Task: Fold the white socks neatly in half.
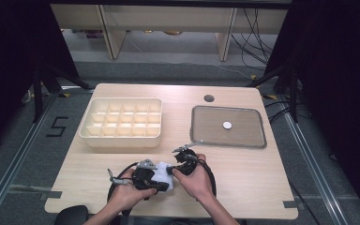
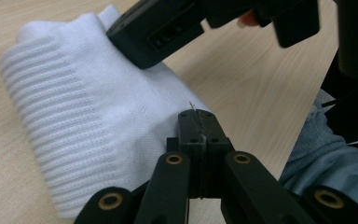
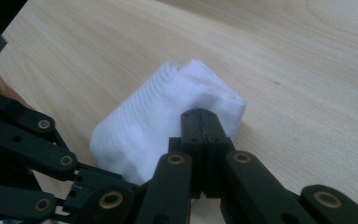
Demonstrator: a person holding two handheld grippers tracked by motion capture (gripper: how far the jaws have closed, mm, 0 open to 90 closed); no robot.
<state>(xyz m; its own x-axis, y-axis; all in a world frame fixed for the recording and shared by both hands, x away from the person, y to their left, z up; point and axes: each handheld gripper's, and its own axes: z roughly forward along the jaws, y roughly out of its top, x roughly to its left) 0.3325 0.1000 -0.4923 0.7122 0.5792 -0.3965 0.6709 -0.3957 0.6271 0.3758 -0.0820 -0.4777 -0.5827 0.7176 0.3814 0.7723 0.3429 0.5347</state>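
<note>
A folded white ribbed cloth lies at the table's front middle, between the person's two hands. My left gripper comes at it from the left; in the left gripper view its jaws are pressed together on the cloth's edge, with a thread sticking out at the tip. From the right, my right gripper reaches the same cloth. Its jaws are shut against a raised fold of the cloth. The right gripper's black jaws rest on top of the cloth.
A cream tray divided into several compartments stands at the left middle of the table. A grey flat tray with a small white disc lies to the right. A round hole is near the far edge.
</note>
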